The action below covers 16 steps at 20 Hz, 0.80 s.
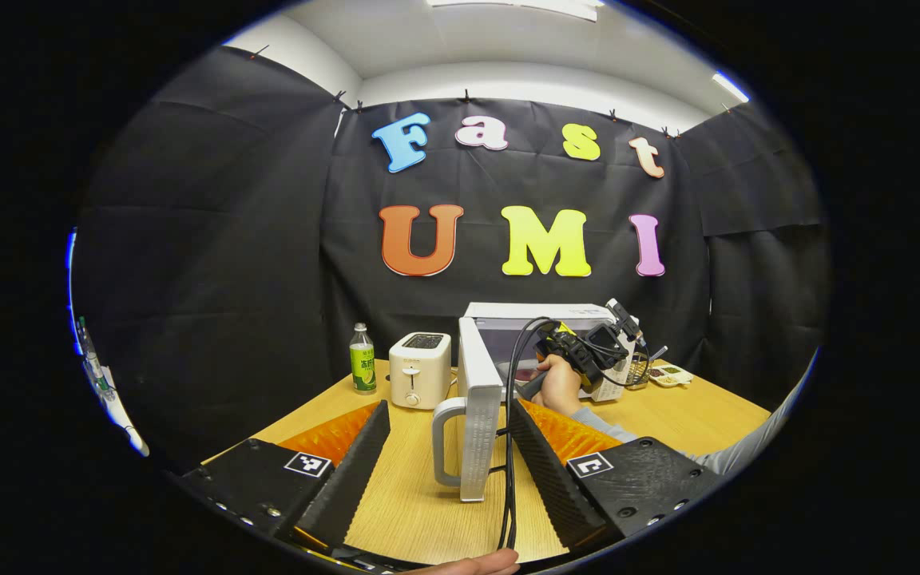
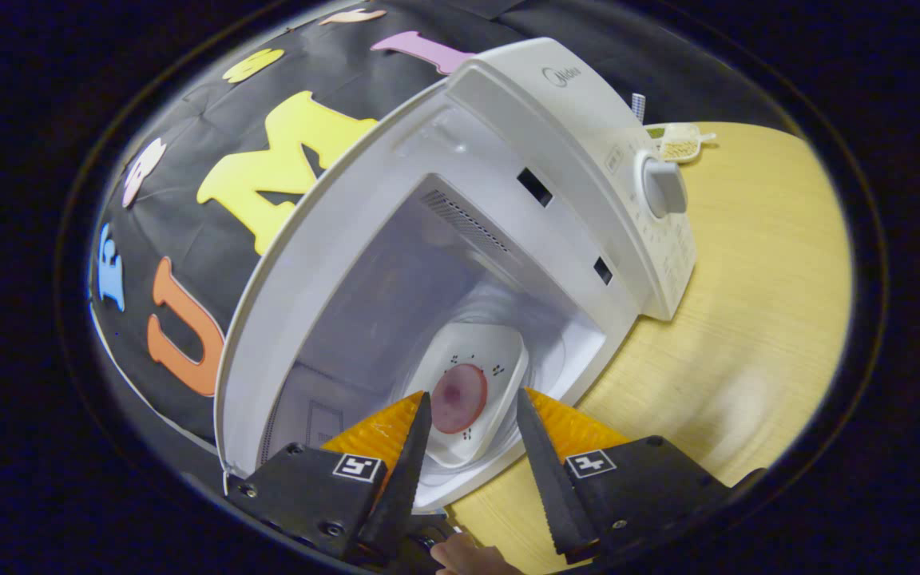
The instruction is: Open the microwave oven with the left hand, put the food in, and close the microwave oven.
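The white microwave (image 1: 544, 313) stands at the back of the wooden table with its door (image 1: 482, 399) swung open toward me, edge-on. The door's handle (image 1: 440, 443) sits in the gap of my left gripper (image 1: 448, 407), which is open and not touching it. A hand holds my right gripper (image 1: 588, 351) at the oven's mouth. In the right gripper view a white plate (image 2: 500, 359) carrying a round pinkish slice of food (image 2: 458, 398) lies on the turntable inside the cavity (image 2: 396, 295). My right gripper (image 2: 472, 395) is open, its fingers flanking the plate's near edge.
A white toaster (image 1: 420, 369) and a green bottle (image 1: 362, 359) stand left of the microwave. A small tray of food (image 1: 672, 374) sits to its right. A black cable (image 1: 508, 447) hangs past the door. The control knob (image 2: 662, 185) faces the bare table (image 2: 755, 303).
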Each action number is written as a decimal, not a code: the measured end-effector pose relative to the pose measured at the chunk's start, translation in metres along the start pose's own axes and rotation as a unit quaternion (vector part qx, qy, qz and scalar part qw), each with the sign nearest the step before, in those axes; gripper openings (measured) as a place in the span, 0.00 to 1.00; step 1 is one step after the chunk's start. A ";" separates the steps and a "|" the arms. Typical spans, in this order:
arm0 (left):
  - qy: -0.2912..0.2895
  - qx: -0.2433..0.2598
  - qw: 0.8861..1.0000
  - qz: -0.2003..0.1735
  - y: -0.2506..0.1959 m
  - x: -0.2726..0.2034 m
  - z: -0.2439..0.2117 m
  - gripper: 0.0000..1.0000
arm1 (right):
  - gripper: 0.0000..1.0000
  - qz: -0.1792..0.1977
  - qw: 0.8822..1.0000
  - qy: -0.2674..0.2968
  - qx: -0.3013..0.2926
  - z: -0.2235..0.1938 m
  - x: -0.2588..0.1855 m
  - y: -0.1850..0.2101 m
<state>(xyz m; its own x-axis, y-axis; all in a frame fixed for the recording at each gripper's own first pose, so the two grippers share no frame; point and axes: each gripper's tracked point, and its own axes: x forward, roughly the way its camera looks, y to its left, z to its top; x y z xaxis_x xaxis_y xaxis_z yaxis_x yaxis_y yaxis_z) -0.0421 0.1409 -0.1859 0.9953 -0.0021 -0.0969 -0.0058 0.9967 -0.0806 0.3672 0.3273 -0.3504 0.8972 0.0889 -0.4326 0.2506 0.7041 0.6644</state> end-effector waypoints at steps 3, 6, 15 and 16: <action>0.003 -0.005 1.000 0.009 0.005 -0.005 -0.004 0.92 | 0.74 0.030 0.996 -0.016 -0.079 0.017 -0.028 0.006; 0.000 -0.005 1.000 0.024 0.015 -0.011 -0.003 0.92 | 0.80 0.049 0.988 -0.037 -0.140 0.038 -0.062 0.005; 0.022 -0.027 0.998 0.055 0.058 -0.010 -0.020 0.92 | 0.99 0.126 0.943 -0.144 -0.274 0.144 -0.206 0.014; 0.022 -0.029 0.998 0.056 0.061 -0.008 -0.021 0.92 | 0.99 0.133 0.934 -0.160 -0.290 0.160 -0.224 0.013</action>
<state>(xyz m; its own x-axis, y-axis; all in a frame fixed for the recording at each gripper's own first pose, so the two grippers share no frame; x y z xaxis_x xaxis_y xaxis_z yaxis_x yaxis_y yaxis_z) -0.0521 0.2005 -0.2105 0.9830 0.1048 -0.1510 -0.1239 0.9846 -0.1232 0.2278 0.2039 -0.1472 0.9859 0.1641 -0.0331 -0.1516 0.9589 0.2398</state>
